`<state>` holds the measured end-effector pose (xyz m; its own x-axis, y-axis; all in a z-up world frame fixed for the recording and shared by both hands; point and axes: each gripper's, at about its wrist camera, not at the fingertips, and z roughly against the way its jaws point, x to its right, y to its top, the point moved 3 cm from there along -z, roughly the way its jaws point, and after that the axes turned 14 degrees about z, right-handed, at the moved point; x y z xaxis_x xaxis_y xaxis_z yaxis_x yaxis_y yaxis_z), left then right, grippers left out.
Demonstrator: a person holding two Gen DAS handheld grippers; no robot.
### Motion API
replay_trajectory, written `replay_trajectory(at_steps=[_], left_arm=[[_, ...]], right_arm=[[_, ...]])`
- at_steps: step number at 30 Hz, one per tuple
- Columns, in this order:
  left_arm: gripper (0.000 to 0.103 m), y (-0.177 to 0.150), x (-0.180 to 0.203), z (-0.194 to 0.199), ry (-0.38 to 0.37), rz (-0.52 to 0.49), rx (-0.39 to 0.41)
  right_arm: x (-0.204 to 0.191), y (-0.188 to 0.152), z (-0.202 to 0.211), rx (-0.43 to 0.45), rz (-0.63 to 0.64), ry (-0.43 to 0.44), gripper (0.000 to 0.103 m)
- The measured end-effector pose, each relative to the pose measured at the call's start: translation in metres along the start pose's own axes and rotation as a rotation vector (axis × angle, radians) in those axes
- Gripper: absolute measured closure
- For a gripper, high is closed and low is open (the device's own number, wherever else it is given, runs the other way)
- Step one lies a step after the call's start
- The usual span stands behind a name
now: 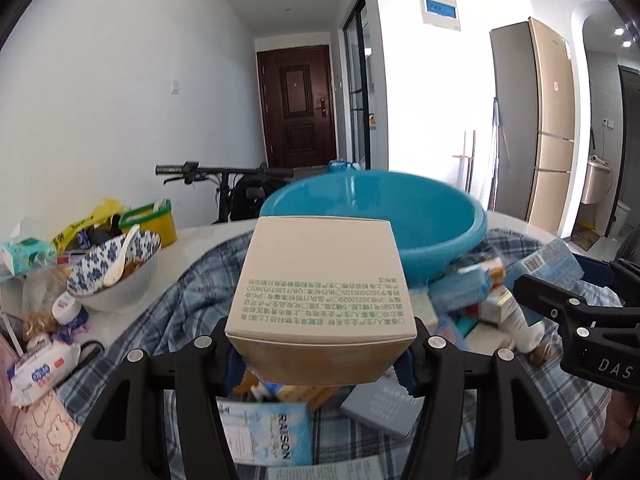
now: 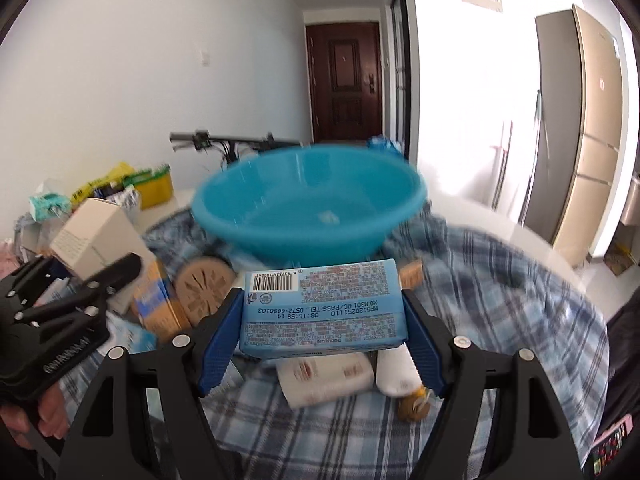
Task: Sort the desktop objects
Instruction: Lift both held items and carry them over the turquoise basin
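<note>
Left wrist view: the left gripper point(image 1: 320, 344) clamps a beige cardboard box with green printed text point(image 1: 320, 292) between its two fingers, the box filling the lower centre of the frame and raised above a blue-and-white plaid cloth point(image 1: 180, 312) strewn with small packages. Directly behind the box, in mid-frame, stands a round blue plastic basin point(image 1: 400, 216). A blue-patterned ceramic bowl with a white spoon point(image 1: 116, 268) sits at centre left. Right wrist view: the right gripper point(image 2: 322, 336), blue pads pressed to both ends, holds a light-blue rectangular packet bearing a barcode point(image 2: 322, 308) at lower centre, just in front of the same basin point(image 2: 308, 208); a white tube point(image 2: 328, 376) lies on the cloth beneath it.
</note>
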<state>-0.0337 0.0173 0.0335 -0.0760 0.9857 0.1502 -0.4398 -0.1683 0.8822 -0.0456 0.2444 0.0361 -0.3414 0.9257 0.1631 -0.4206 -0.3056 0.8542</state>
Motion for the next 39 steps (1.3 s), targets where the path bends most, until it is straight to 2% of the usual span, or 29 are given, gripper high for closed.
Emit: replay_trajectory(at_steps=[6,10,13,15,17,21,23,27,30,33,35,39], left_arm=[[0.042,0.042,0.015,0.02,-0.041,-0.005,0.107],[0.042,0.077,0.019,0.036,-0.056,-0.014,0.189],[0.042,0.102,0.02,0.048,-0.077,-0.014,0.247],[0.042,0.116,0.017,0.053,-0.095,-0.003,0.271],[0.042,0.131,0.014,0.057,-0.094,0.003,0.297],[0.042,0.161,0.006,0.068,-0.106,0.062,0.366],[0.042,0.174,0.003,0.077,-0.129,0.083,0.415],[0.042,0.193,-0.004,0.094,-0.108,0.121,0.522],[0.042,0.2,-0.005,0.104,-0.104,0.126,0.589],[0.042,0.2,-0.008,0.113,-0.053,0.156,0.678],[0.042,0.199,-0.008,0.114,-0.055,0.156,0.686],[0.042,0.191,0.0,0.111,-0.11,0.14,0.655]], right_arm=[[0.006,0.038,0.028,0.102,0.018,-0.032,0.029],[0.007,0.072,0.058,0.206,0.048,-0.03,0.029],[0.009,0.096,0.075,0.28,0.053,-0.07,0.029],[0.011,0.11,0.079,0.3,0.058,-0.099,0.029],[0.014,0.129,0.082,0.316,0.074,-0.082,0.029],[0.018,0.147,0.094,0.37,0.062,-0.089,0.029],[0.022,0.161,0.105,0.427,0.05,-0.087,0.029],[0.031,0.186,0.126,0.551,-0.01,-0.108,0.029],[0.036,0.189,0.133,0.599,-0.059,-0.153,0.029],[0.031,0.183,0.142,0.64,-0.054,-0.234,0.029],[0.029,0.181,0.143,0.656,-0.05,-0.239,0.029],[0.035,0.169,0.129,0.647,-0.089,-0.184,0.029]])
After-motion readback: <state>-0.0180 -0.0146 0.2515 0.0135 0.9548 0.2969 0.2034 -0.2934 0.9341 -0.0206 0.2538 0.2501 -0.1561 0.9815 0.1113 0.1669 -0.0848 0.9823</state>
